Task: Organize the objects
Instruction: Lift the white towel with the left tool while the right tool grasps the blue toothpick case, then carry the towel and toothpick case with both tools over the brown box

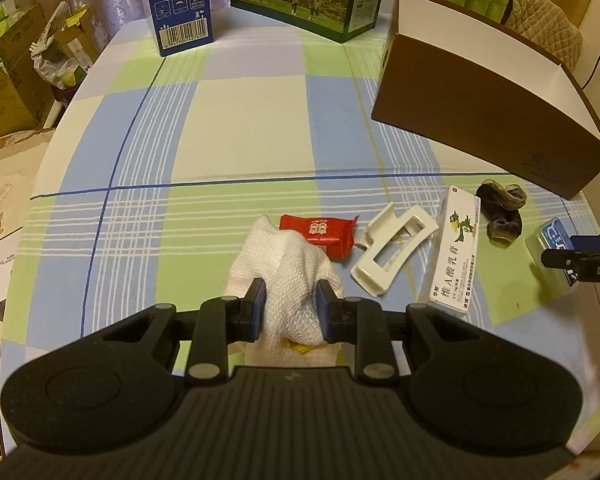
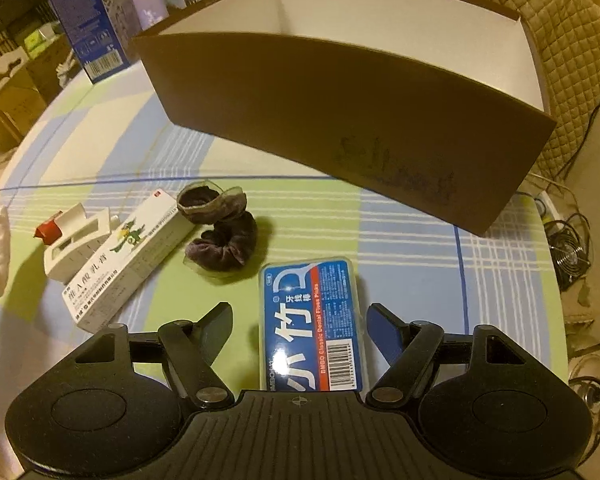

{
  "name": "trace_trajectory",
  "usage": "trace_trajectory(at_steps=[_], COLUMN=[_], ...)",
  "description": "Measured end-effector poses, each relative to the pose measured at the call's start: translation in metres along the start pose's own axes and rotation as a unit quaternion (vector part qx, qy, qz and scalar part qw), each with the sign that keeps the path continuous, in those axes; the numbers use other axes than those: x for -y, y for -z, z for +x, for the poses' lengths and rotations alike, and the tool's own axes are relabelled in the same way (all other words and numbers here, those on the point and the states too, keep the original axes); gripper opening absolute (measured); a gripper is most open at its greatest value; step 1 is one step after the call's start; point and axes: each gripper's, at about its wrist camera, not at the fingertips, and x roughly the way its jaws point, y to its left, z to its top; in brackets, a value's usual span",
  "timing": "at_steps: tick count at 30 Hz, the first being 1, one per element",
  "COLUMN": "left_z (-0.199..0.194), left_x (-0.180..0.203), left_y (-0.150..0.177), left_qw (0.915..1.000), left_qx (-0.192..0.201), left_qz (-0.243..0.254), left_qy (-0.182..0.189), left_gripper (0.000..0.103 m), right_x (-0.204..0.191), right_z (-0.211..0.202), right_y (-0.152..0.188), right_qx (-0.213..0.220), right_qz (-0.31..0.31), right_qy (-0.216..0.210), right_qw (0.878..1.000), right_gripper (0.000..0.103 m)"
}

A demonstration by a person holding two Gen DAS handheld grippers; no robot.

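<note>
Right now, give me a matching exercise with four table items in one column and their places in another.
1 white cloth
2 floss pick box
3 scrunchie
4 red packet

A partly under the cloth
B between the open right gripper fingers
C gripped by the left gripper
D beside the ointment box

Pairs: 1C, 2B, 3D, 4A

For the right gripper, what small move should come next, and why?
Probably close the right gripper on the blue floss pick box. Its fingers are open on both sides of that box, which lies flat on the tablecloth. The brown box stands open just behind, a likely place to put it. The left gripper is already shut on the white cloth.
</note>
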Motion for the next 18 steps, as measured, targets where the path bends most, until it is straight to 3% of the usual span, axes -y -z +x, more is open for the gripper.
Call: trace_trajectory(at_steps=[3,7,18], left_z=[-0.0010,-0.0027,-0.0066], left_x=[-0.0021,-0.0044,-0.0038], left_y=[0.0029,0.0063,0.0104], left_qw=[1.0000,1.0000,1.0000], left_qx=[-0.001,-0.001,0.001], left_qz=[-0.003,-0.007,-0.005], left_qy=[0.000,0.000,0.001], left_gripper=[0.023,0.023,0.023], right_x=[-0.0022,-0.0022,-0.0074], right_z=[0.0048,0.0103,0.0075], right_y=[-0.0006,0.0011,0.0077], right_qx=[-0.008,-0.019,-0.017], right_qz=[-0.002,-0.003,-0.018], right_qy=[0.015,0.032,0.038], right_qw=[1.000,0.999,0.999], right_gripper=[0.070,0.056,0.053])
